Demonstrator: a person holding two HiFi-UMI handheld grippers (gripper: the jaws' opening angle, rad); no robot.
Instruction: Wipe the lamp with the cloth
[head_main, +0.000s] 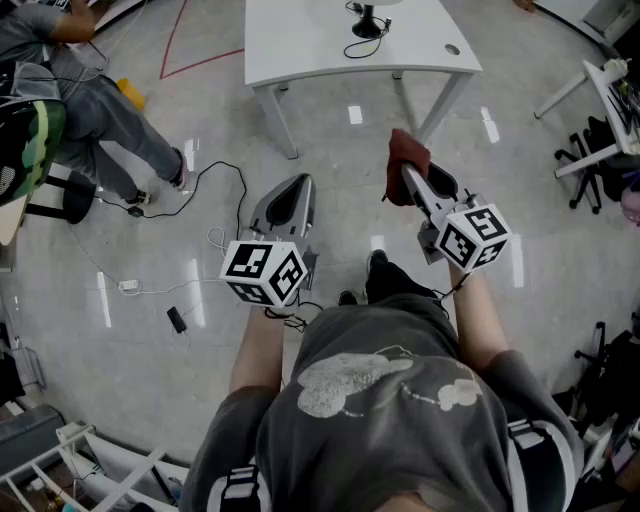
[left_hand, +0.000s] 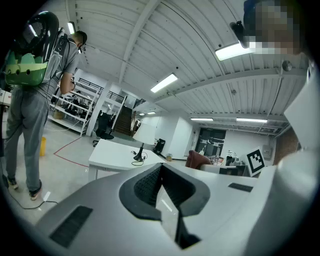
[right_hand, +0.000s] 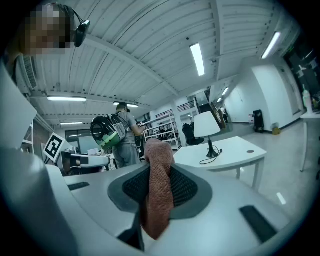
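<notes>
A reddish-brown cloth (head_main: 406, 152) (right_hand: 159, 192) is pinched in my right gripper (head_main: 409, 176) (right_hand: 160, 172), bunched above the tips and hanging below the pads. My left gripper (head_main: 297, 184) (left_hand: 161, 173) is shut with nothing in it, level with the right one. Both are held over the floor, well short of the white table (head_main: 300, 45) (right_hand: 235, 152). The lamp (right_hand: 207, 126) with a white shade stands on that table. Only its black base and cord (head_main: 367, 27) show in the head view. Its stem (left_hand: 140, 151) also appears in the left gripper view.
A person with a green-and-black backpack (right_hand: 106, 131) (left_hand: 30, 45) stands to the left, legs (head_main: 120, 130) near cables (head_main: 215, 190) on the floor. Office chairs (head_main: 590, 160) and another table's legs are at the right. Shelving (left_hand: 80, 107) lines the far wall.
</notes>
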